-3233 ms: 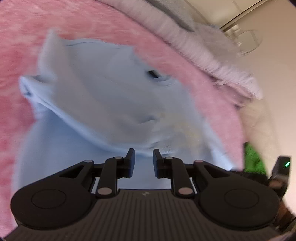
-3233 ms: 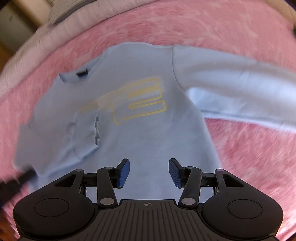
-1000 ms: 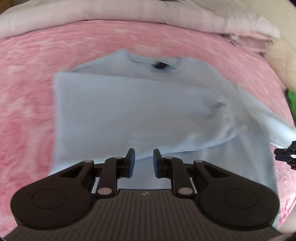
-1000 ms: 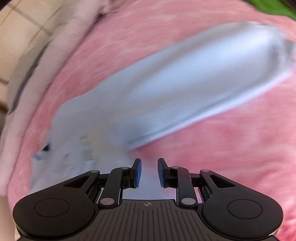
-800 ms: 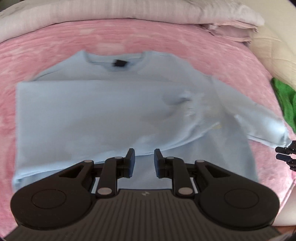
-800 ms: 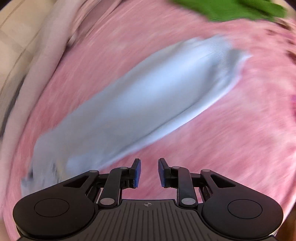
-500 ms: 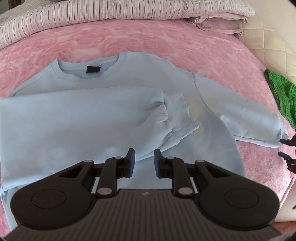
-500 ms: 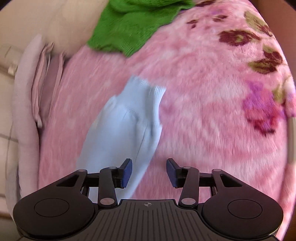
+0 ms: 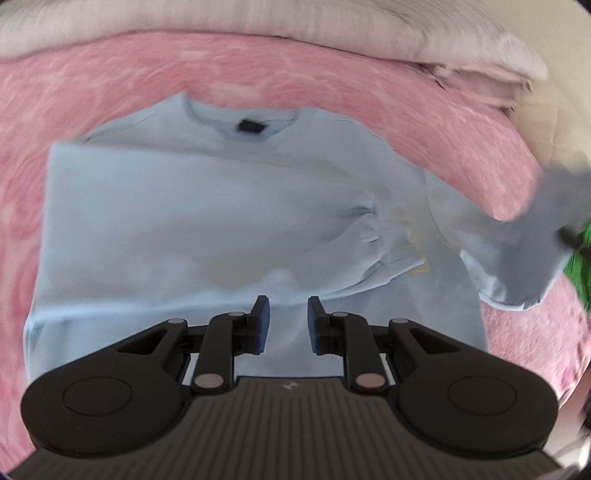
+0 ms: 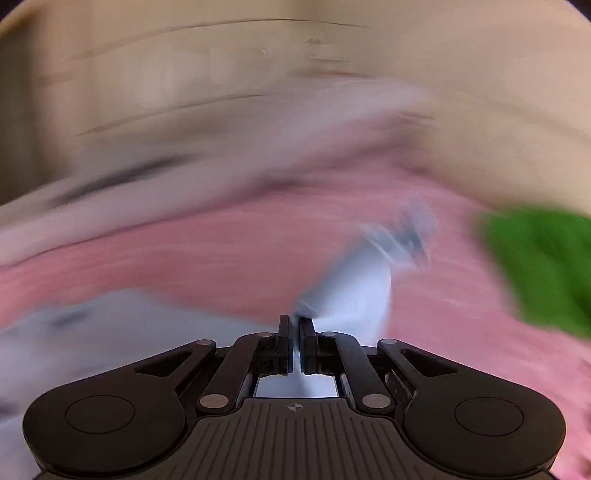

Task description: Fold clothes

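A light blue sweatshirt (image 9: 207,229) lies face up on a pink blanket (image 9: 110,85), collar at the far side. Its left sleeve (image 9: 384,243) is folded across the chest, partly covering a yellow print. My left gripper (image 9: 284,314) hovers open over the hem with nothing between its fingers. The right sleeve (image 9: 517,236) is lifted off the blanket at the right edge. In the blurred right wrist view, my right gripper (image 10: 294,325) is shut on that sleeve's cuff (image 10: 354,291), which rises up from the jaws.
Striped grey bedding (image 9: 258,22) and folded pink pillows (image 9: 480,74) line the far side of the blanket. A green garment (image 10: 546,266) lies at the right, also in the left wrist view as a green garment (image 9: 580,266). A beige wall fills the background.
My right gripper closed on the right sleeve's cuff and lifted it off the blanket, swinging fast. The left gripper stays open and shifted slightly over the hem.
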Available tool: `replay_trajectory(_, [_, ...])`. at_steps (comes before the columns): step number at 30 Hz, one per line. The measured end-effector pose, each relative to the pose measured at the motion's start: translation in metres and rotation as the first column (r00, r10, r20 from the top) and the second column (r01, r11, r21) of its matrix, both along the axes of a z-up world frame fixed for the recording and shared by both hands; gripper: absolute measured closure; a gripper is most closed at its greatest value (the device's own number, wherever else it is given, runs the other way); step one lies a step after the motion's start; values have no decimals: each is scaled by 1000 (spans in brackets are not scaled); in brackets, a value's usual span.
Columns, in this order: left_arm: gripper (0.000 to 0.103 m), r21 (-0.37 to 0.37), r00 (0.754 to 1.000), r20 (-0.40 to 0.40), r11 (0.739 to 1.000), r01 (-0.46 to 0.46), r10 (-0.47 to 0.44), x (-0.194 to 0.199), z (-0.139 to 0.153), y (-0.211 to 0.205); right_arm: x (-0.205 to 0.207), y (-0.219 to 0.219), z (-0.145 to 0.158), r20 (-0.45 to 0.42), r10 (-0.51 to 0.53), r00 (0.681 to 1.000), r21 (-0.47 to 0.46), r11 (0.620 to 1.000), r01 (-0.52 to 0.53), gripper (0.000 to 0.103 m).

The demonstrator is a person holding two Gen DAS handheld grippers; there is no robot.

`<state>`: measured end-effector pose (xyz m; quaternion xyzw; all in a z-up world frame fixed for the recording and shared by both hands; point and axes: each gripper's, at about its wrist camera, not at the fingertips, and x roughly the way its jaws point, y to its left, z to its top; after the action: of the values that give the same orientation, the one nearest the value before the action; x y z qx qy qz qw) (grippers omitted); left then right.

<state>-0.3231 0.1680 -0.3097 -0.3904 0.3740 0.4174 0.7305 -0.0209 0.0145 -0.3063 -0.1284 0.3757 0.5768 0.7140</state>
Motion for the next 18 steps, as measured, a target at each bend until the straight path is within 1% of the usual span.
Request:
replay_trajectory(1, [86, -16, 1000, 13, 1000, -23, 24, -8, 1, -2, -21, 10, 8, 52, 100, 994, -4, 995, -100, 97])
replay_trajectory(2, [86, -33, 999, 26, 998, -46, 47, -15, 1, -3, -42, 20, 15, 104, 199, 974, -13, 980, -199, 94])
replay_trajectory(3, [86, -48, 997, 43, 997, -60, 62, -20, 1, -5, -63, 30, 23, 154, 295, 943, -28, 955, -295, 79])
replay_trajectory(4, [86, -62, 995, 61, 995, -73, 77, -25, 1, -6, -88, 35, 10, 156, 391, 907, -129, 918, -374, 58])
replay_trajectory(5, [85, -81, 992, 89, 993, -82, 89, -28, 0, -8, -104, 35, -1, 154, 456, 877, -206, 883, -423, 54])
replay_trajectory(6, [83, -99, 988, 117, 991, -90, 102, -31, -1, -9, -114, 32, -9, 163, 497, 852, -256, 855, -450, 54])
replay_trajectory(7, [82, -120, 983, 147, 988, -95, 113, -31, -4, -10, -118, 27, -12, 168, 519, 838, -282, 840, -463, 54])
replay_trajectory(8, [81, -152, 975, 182, 983, -98, 125, -29, -10, -11, -116, 21, -14, 163, 526, 834, -300, 832, -466, 54])
replay_trajectory(9, [78, -184, 966, 217, 978, -100, 139, -26, -15, -12, -109, 17, -15, 154, 517, 842, -317, 833, -453, 54])
replay_trajectory(11, [76, -246, 948, 269, 964, -105, 172, -16, -30, -14, -90, 10, -17, 146, 461, 875, -351, 851, -390, 54])
replay_trajectory(14, [74, -296, 916, 309, 941, -164, 256, -6, -51, -9, -44, 7, -22, 124, 310, 943, -397, 886, -239, 53])
replay_trajectory(16, [72, -320, 895, 328, 927, -196, 303, 0, -63, -5, -10, 3, -25, 86, 190, 978, -409, 902, -140, 54])
replay_trajectory(18, [72, -317, 895, 319, 926, -208, 310, 6, -72, -1, 16, 2, -22, 49, 79, 996, -409, 911, -52, 54])
